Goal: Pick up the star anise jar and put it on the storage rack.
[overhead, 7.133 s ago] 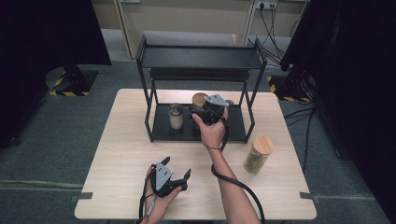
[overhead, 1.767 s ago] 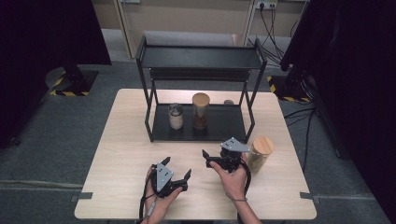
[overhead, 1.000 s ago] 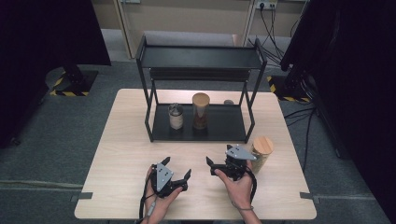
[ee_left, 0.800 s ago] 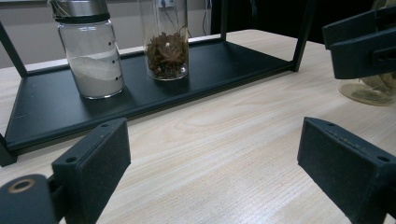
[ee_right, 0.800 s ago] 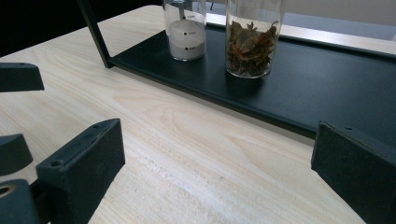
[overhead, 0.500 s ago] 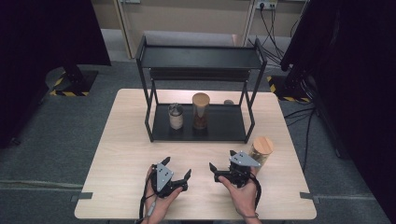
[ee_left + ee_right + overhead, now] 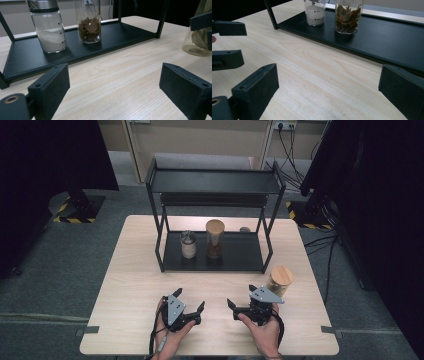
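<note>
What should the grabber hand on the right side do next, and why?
Probably turn the right gripper toward the cork-lidded glass jar of leaves standing on the light wooden table just beside it, and reach for it. Two jars, a steel-capped glass shaker of white powder and a cork-lidded glass jar of dried spice, stand on the black metal rack; this one doesn't, and the gripper is open and empty.

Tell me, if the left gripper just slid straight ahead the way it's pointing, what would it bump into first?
Probably the front edge of the black shelf. The left gripper is open over bare table, and nothing lies between. Beyond the edge stands the star anise jar, though depth is hard to judge.
</note>
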Demonstrator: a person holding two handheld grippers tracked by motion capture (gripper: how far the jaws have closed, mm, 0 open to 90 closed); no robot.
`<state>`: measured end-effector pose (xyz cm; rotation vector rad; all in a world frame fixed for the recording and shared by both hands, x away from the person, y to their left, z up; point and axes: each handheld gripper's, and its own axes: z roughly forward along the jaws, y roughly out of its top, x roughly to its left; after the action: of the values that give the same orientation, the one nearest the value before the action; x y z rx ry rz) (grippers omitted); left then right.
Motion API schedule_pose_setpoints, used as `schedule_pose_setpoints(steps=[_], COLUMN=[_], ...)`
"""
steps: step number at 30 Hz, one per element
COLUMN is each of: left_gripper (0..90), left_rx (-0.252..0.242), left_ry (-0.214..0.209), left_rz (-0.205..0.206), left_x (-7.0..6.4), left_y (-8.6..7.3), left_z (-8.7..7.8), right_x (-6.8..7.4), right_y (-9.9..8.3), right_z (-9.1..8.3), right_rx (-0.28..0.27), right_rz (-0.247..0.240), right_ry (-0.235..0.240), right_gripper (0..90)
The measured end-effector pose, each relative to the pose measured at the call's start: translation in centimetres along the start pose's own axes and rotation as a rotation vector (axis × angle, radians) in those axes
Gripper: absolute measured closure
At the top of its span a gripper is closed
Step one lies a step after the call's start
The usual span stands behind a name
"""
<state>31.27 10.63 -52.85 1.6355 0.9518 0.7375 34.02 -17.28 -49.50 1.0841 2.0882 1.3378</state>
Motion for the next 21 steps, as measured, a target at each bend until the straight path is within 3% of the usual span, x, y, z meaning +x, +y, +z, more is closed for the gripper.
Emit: schedule_pose_setpoints(steps=[21], left_gripper=[8.9], left_rx=[-0.004], left_ry=[0.003], left_rz=[0.002], left_x=[0.0], left_y=[0.0], left_z=[0.0], right_x=[-0.6], right_y=[-2.3], right_z=[-3.9], right_rx=[0.006], right_rz=[-0.013], right_ry=[0.027], right_gripper=[4.0])
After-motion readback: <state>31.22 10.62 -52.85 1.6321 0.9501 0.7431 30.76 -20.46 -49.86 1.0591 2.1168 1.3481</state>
